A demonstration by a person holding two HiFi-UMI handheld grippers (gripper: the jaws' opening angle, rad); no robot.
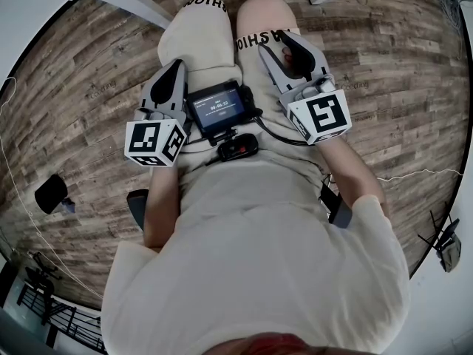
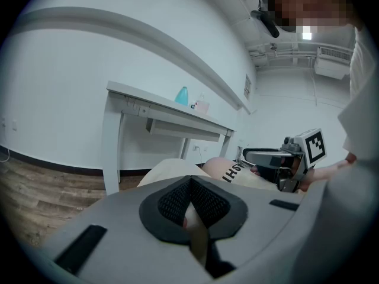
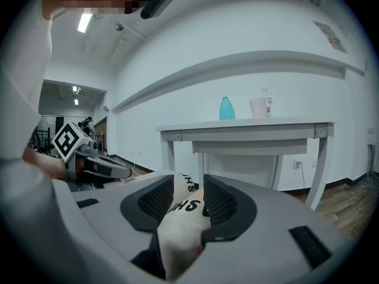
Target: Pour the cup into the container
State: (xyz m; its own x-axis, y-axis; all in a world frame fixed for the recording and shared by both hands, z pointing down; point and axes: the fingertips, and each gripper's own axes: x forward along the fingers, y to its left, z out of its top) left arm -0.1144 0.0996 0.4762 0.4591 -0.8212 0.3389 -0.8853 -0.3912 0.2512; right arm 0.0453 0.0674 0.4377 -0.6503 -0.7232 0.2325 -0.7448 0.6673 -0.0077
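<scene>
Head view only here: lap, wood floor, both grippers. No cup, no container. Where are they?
Observer: The right gripper view shows a white table ahead by the wall, carrying a pale pink cup and a teal bottle-shaped vessel.
Operator: Cup upright?
Observer: Upright, beside the teal vessel, not touching it; a clear bottle stands close by the cup.
Operator: Jaws holding anything?
Observer: No. The left gripper has its pads meeting at the tips; the right gripper has them apart, only the trouser leg behind.
</scene>
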